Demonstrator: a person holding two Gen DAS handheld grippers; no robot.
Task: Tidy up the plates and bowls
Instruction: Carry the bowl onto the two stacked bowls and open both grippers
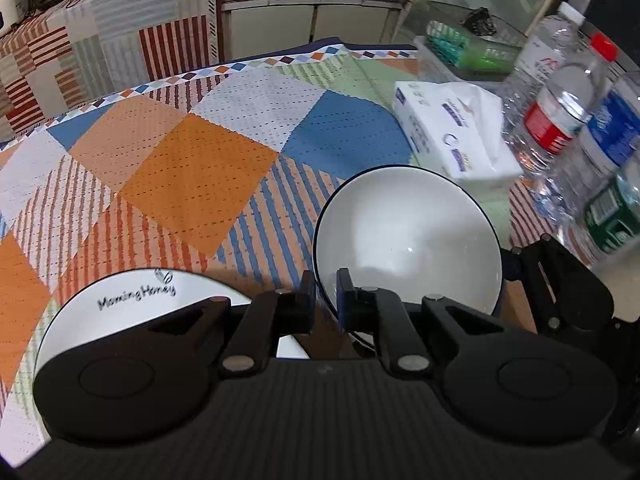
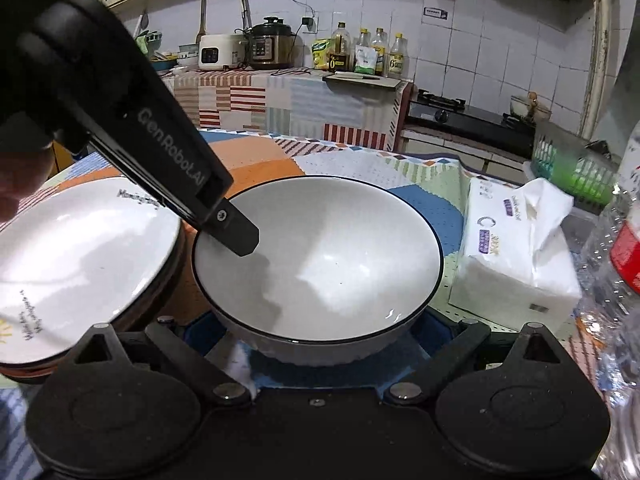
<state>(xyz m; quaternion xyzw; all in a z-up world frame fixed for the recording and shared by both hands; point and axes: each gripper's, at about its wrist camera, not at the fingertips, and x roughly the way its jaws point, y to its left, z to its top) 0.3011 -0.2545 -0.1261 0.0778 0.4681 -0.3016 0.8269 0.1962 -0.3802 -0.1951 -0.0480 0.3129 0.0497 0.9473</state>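
Patchwork cloth [image 1: 192, 168] in orange, blue and white squares covers the table, with a kitchen counter and stove behind it. From the left wrist camera, the left gripper [image 1: 325, 300] points down at the near-left rim of the white bowl [image 1: 408, 240], and its two fingers are pinched together on that dark-edged rim: one pad outside the wall, one inside. The bowl sits slightly right of centre, tilted so its inside faces the camera. Left of the gripper, partly under its body, lies a white plate [image 1: 132, 296] with "Morning Honey" lettering, close beside the bowl. Behind the bowl stands a white tissue pack [image 1: 452, 132], and clear plastic bottles [image 1: 568, 112] crowd the right edge. The black body of the right gripper [image 1: 560, 284] shows just beyond the bowl's right side.

Over to the right wrist camera: the bowl [image 2: 320, 256] fills the middle, straight ahead of the right gripper [image 2: 320, 344]. Its fingers stand wide apart, one on each side of the bowl's base, and whether the pads touch the wall I cannot tell. The left gripper [image 2: 236, 236] comes in from the upper left, its finger reaching over the bowl's left rim and into the bowl. The plate [image 2: 80, 264] lies just left of the bowl, the tissue pack [image 2: 516, 248] to its right, a bottle [image 2: 616, 264] at the far edge.
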